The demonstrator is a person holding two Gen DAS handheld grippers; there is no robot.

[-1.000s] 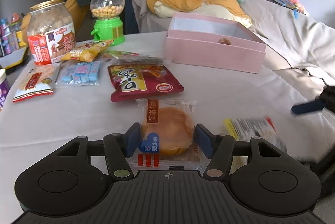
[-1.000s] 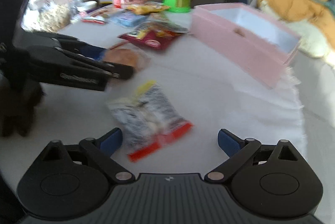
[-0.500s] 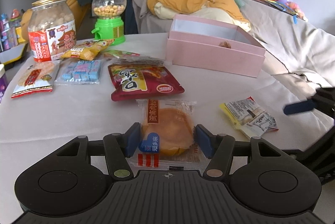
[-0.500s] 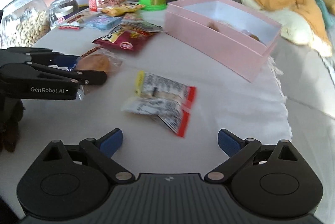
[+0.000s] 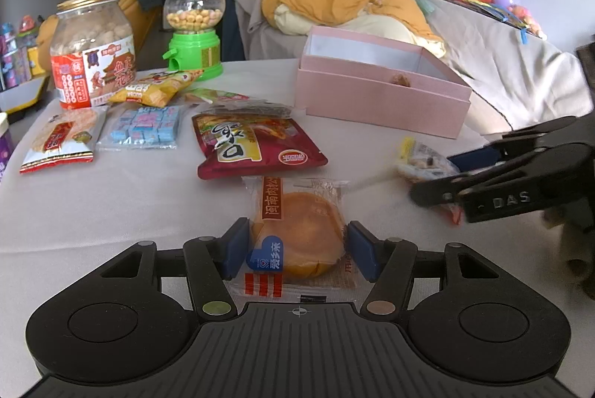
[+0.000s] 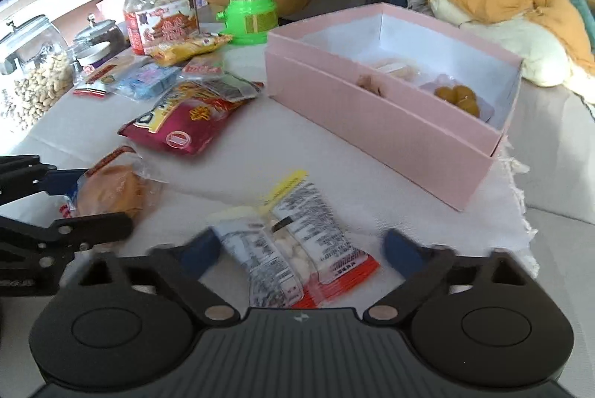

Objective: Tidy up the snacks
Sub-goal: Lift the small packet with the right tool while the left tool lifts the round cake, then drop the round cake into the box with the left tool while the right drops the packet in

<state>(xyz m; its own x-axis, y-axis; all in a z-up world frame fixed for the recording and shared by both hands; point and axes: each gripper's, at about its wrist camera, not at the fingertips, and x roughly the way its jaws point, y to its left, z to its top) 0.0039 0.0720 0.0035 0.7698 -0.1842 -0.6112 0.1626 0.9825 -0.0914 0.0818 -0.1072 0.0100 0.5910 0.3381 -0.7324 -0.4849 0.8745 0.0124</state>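
Observation:
A round golden cake in a clear wrapper (image 5: 297, 242) lies on the white tablecloth, and my left gripper (image 5: 297, 249) is shut on it, one blue pad at each side. The right wrist view shows the same grip at its left edge, left gripper (image 6: 100, 199). A silver, yellow and red packet of white puffs (image 6: 290, 242) lies between the blurred fingers of my right gripper (image 6: 301, 249). Its jaws are closing and the pads stand just clear of the packet. The open pink box (image 6: 372, 126) behind it holds a few snacks. From the left, the right gripper (image 5: 435, 178) straddles this packet (image 5: 420, 160).
A dark red snack bag (image 5: 253, 145), blue candies (image 5: 145, 126), a yellow packet (image 5: 156, 87), a cracker packet (image 5: 59, 141), a big snack jar (image 5: 91, 52) and a green gumball machine (image 5: 193, 26) fill the table's far left. The tablecloth's fringed edge (image 6: 520, 197) runs right of the box.
My right gripper has moved forward over the puff packet, which now lies between its fingers, and its jaws have narrowed. The left gripper has kept still on the cake.

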